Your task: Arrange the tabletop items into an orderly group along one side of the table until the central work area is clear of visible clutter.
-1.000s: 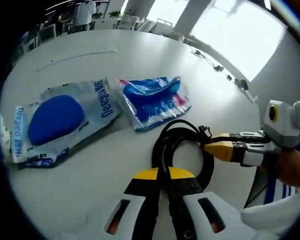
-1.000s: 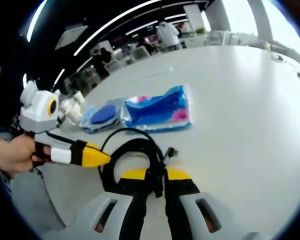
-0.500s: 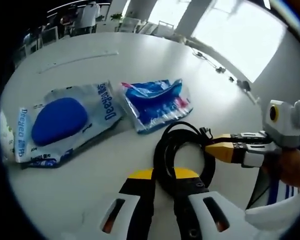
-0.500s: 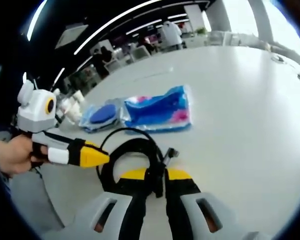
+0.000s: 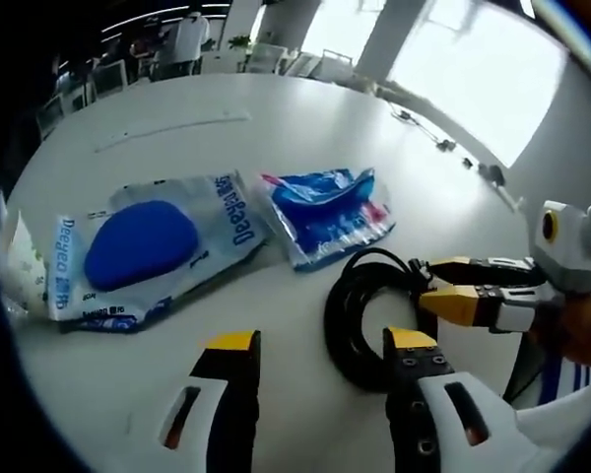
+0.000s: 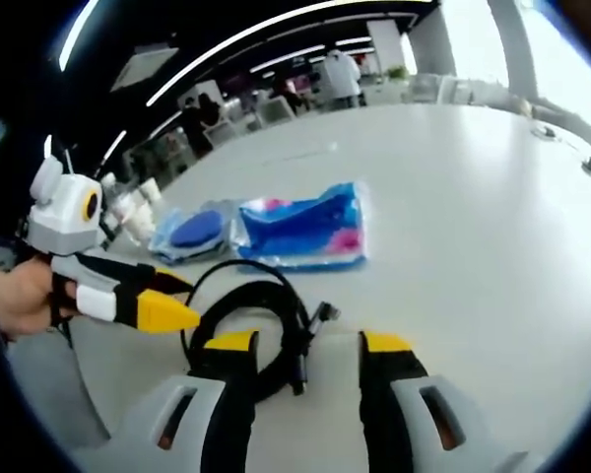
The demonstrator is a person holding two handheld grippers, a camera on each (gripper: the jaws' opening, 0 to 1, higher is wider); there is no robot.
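A: Status on the cable?

B: Black coiled cable (image 5: 369, 320) is lying flat on the white tabletop (image 5: 177, 118), near edge, just in front of the two packets. Nothing is gripping it.

A: Fingers?

B: Left gripper (image 5: 320, 345) is sitting with its fingers spread wide, empty; the coil is lying between them, closer to the right finger. Right gripper (image 6: 305, 345) is likewise showing fingers wide apart and empty, with the coil (image 6: 251, 320) overlapping its left finger and the plug end poking into the gap.

A: Packets?

B: Clear pouch with the blue oval pad (image 5: 143, 246) is lying left, blue-and-pink packet (image 5: 325, 212) just right of it, edges touching or overlapping. Same pair in the right gripper view: pouch (image 6: 197, 232), packet (image 6: 305, 232), both beyond the coil.

A: Anything else?

B: Small white bottles (image 6: 138, 212) are standing at the left tabletop edge, near the pouch.
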